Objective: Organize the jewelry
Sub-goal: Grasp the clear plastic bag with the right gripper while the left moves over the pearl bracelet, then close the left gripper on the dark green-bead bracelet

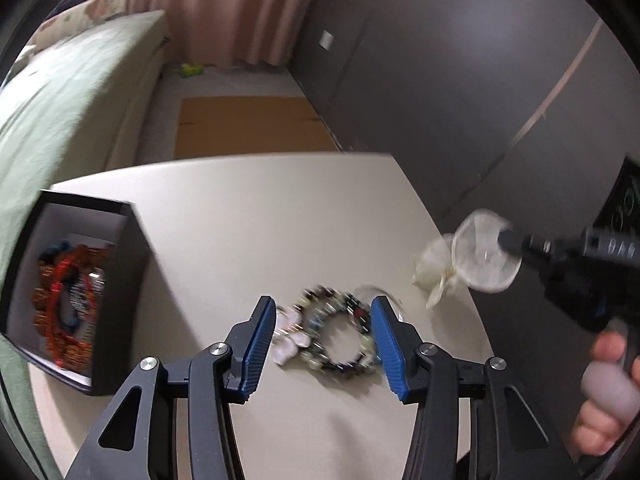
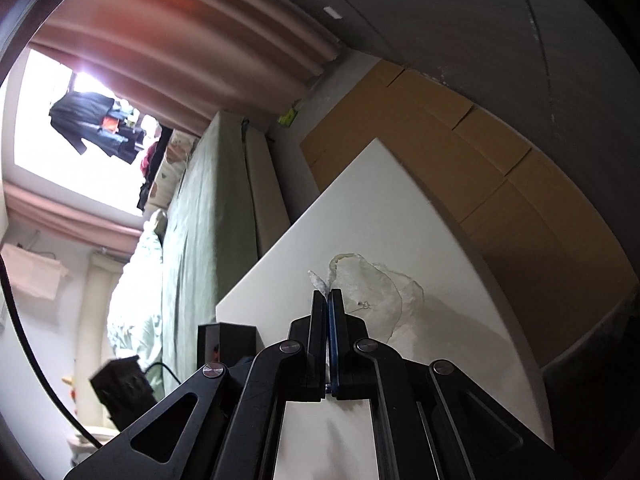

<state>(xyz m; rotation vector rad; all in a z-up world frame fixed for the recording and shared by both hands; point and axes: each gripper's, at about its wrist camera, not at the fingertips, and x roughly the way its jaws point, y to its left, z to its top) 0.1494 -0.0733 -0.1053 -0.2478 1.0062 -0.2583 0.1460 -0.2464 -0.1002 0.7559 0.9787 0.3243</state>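
Note:
A dark beaded bracelet lies on the white table, with a small pink-white piece touching its left side. My left gripper hangs over them, open, its blue pads on either side of the bracelet without pressing on it. My right gripper is shut on the edge of a sheer white pouch. In the left wrist view that pouch hangs from the right gripper above the table's right edge. A black box at the left holds red and orange jewelry.
A person's hand grips the right tool's handle. A bed with a green cover runs along the table's left side. Flat cardboard lies on the floor beyond the table. A dark wall stands to the right.

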